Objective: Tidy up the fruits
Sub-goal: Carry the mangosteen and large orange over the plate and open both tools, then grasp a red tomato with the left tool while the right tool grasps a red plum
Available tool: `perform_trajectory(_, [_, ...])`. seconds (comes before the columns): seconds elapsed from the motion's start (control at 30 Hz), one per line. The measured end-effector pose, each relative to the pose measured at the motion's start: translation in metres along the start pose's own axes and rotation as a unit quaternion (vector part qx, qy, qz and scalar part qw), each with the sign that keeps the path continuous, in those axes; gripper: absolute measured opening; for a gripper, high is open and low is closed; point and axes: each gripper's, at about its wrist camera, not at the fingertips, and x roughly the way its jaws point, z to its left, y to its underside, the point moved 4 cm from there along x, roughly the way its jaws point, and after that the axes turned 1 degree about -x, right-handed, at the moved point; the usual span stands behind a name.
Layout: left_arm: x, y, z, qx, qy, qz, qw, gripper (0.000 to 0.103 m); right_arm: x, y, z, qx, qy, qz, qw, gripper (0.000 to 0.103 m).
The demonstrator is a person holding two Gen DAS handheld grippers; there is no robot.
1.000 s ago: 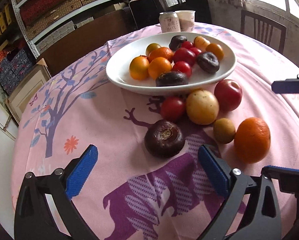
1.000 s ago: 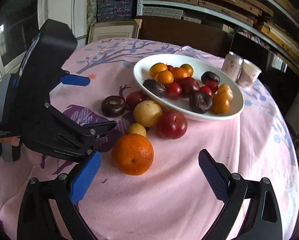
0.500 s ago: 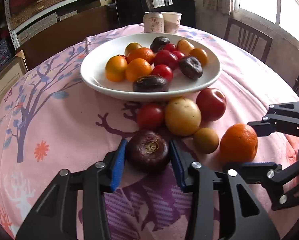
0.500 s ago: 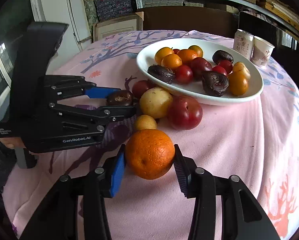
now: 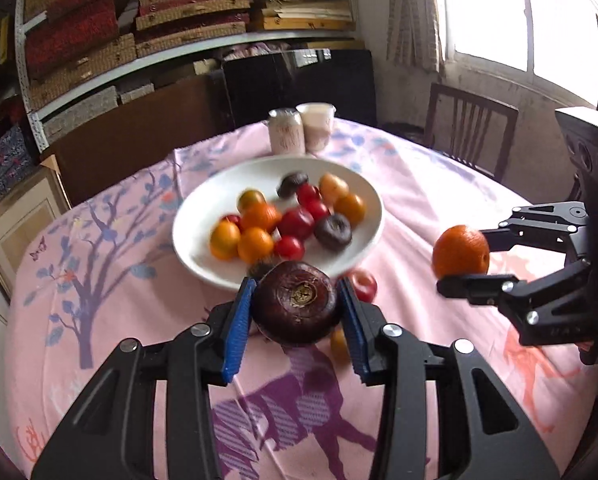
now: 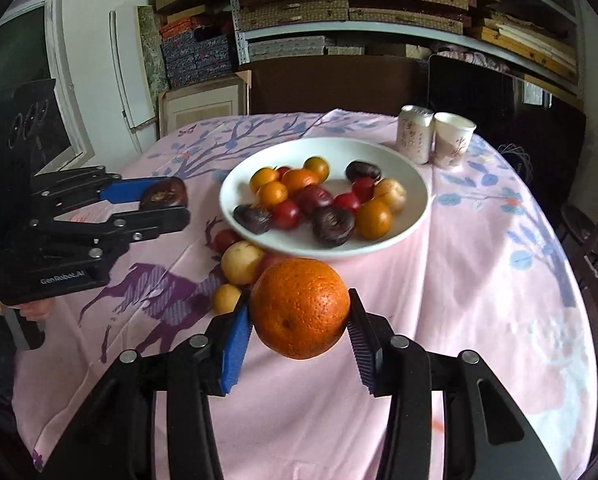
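Observation:
My left gripper is shut on a dark purple round fruit and holds it above the pink tablecloth, in front of the white bowl of several fruits. My right gripper is shut on a large orange, also lifted off the cloth. In the left wrist view the orange hangs at the right in the right gripper. In the right wrist view the purple fruit shows at the left. A yellow fruit, a small yellow-brown fruit and red fruits lie on the cloth by the bowl.
A drink can and a paper cup stand behind the bowl. A wooden chair stands at the table's far right. Shelves of boxes line the wall behind. The round table's edge drops off on all sides.
Both grippers closed on their fruits half a second ago and have since lifted them off the cloth, the purple fruit on the left and the orange on the right.

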Motion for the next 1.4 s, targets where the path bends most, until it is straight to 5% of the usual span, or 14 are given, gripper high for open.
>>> perform_trajectory(0.1, [0.009, -0.027, 0.013, -0.029, -0.010, -0.009, 0.9995, 0.041, 0.006, -0.028, -0.016, -0.011, 0.028, -0.030, 0.999, 0.046])
perform_trajectory(0.3, [0.071, -0.069, 0.045, -0.038, -0.061, 0.015, 0.9973, 0.041, 0.066, -0.084, -0.036, 0.012, 0.005, -0.041, 0.999, 0.046])
perform_trajectory(0.43, [0.115, -0.075, 0.083, -0.105, -0.050, 0.037, 0.9926, 0.041, 0.110, -0.099, -0.039, 0.019, -0.009, -0.017, 1.000, 0.047])
perform_trajectory(0.63, [0.156, -0.069, 0.091, -0.123, -0.045, 0.052, 0.9900, 0.041, 0.140, -0.110, -0.042, 0.034, 0.000, -0.010, 0.999, 0.047])
perform_trajectory(0.73, [0.161, -0.069, 0.092, -0.141, -0.029, 0.029, 0.9892, 0.041, 0.146, -0.106, -0.049, 0.061, -0.025, -0.004, 0.998, 0.048])
perform_trajectory(0.77, [0.163, -0.070, 0.093, -0.142, -0.032, 0.023, 0.9891, 0.041, 0.149, -0.104, -0.051, 0.060, -0.020, 0.002, 0.998, 0.054])
perform_trajectory(0.8, [0.166, -0.071, 0.094, -0.143, -0.040, 0.017, 0.9887, 0.058, 0.147, -0.102, -0.053, 0.056, -0.010, -0.004, 0.998, 0.081])
perform_trajectory(0.83, [0.167, -0.071, 0.096, -0.148, -0.051, 0.013, 0.9876, 0.079, 0.141, -0.101, -0.057, 0.056, 0.000, -0.022, 0.998, 0.098])
perform_trajectory(0.87, [0.166, -0.070, 0.099, -0.159, -0.070, 0.009, 0.9847, 0.099, 0.133, -0.099, -0.061, 0.060, 0.011, -0.036, 0.997, 0.098])
perform_trajectory(1.13, [0.103, -0.050, 0.104, -0.174, -0.026, -0.004, 0.9844, 0.098, 0.064, -0.068, -0.083, 0.102, -0.011, -0.043, 0.994, 0.099])
perform_trajectory(1.4, [0.047, 0.006, 0.079, -0.093, -0.067, 0.018, 0.9933, 0.098, 0.051, -0.018, -0.034, 0.043, -0.042, -0.001, 0.998, 0.099])
